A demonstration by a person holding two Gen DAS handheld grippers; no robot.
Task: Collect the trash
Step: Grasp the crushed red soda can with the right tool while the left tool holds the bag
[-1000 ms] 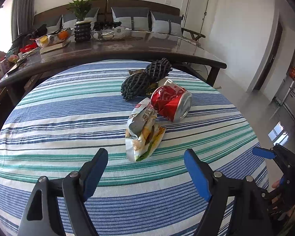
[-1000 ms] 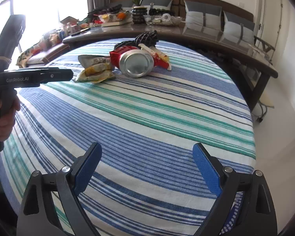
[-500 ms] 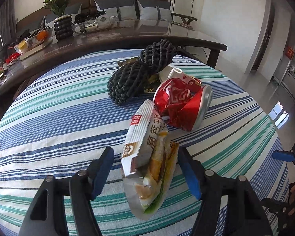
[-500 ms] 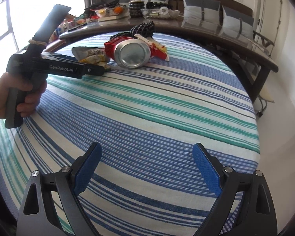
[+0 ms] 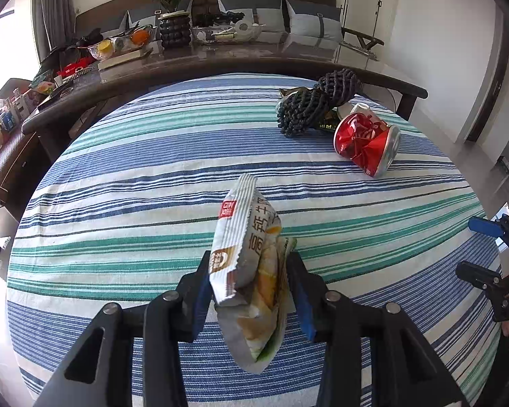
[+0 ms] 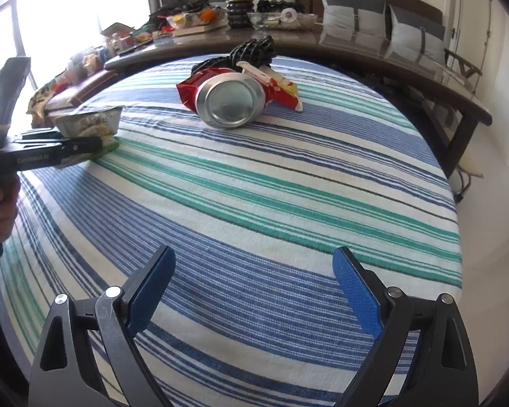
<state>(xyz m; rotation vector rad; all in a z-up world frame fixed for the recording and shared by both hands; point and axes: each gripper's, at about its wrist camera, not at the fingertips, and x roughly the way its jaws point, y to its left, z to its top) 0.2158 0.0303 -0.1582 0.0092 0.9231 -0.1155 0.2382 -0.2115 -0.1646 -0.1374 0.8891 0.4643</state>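
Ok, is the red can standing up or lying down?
Lying down. The red can rests on its side on the striped tablecloth, crumpled, its round silver end facing the right wrist camera.

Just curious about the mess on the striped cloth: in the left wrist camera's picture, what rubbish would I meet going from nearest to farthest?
Snack packet between the jaws → crushed red can → black foam netting.
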